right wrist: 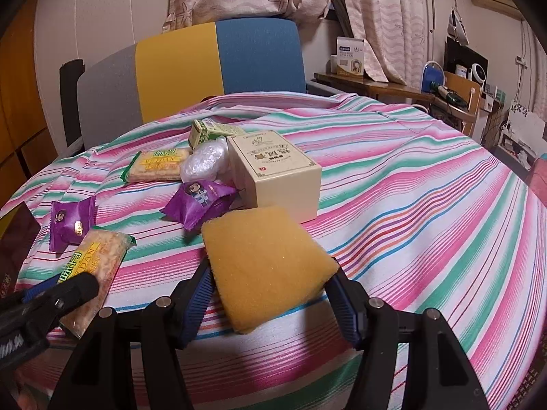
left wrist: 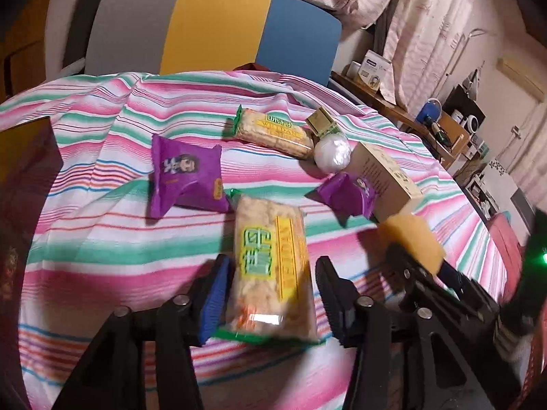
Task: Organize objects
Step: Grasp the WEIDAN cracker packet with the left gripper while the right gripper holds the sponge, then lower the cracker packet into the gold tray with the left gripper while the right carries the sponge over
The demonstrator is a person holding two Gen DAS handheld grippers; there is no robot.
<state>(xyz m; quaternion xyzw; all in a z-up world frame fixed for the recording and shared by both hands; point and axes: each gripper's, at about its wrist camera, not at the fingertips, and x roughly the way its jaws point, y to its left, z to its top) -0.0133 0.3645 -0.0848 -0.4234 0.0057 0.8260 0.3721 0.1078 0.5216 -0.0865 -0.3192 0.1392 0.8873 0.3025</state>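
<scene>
1. A round table draped in a pink, green and white striped cloth (right wrist: pixel 410 177) is seen from both wrist cameras, with a chair with a grey, yellow and blue backrest (right wrist: pixel 212 65) set behind it.
2. The left gripper (left wrist: pixel 270 294) is spread on either side of a clear-wrapped rice cracker bar with yellow and green print (left wrist: pixel 270 270); its blue-padded fingers (left wrist: pixel 213 300) are not seen to press on the wrapper.
3. A square yellow sponge (right wrist: pixel 266 266) is pinched between the fingers of the right gripper (right wrist: pixel 273 294), tilted above the cloth.
4. A cream cardboard box with dark lettering (right wrist: pixel 277 177) is stood just behind the sponge, with a crinkled purple snack packet (right wrist: pixel 201 205) resting against its left side.
5. A second purple packet (left wrist: pixel 186 177) is laid left of the cracker bar.
6. Further back, a second rice cracker bar (left wrist: pixel 270 131), a white ball of crumpled plastic (left wrist: pixel 331 153) and a small green and gold carton (left wrist: pixel 321 121) are grouped close together.
</scene>
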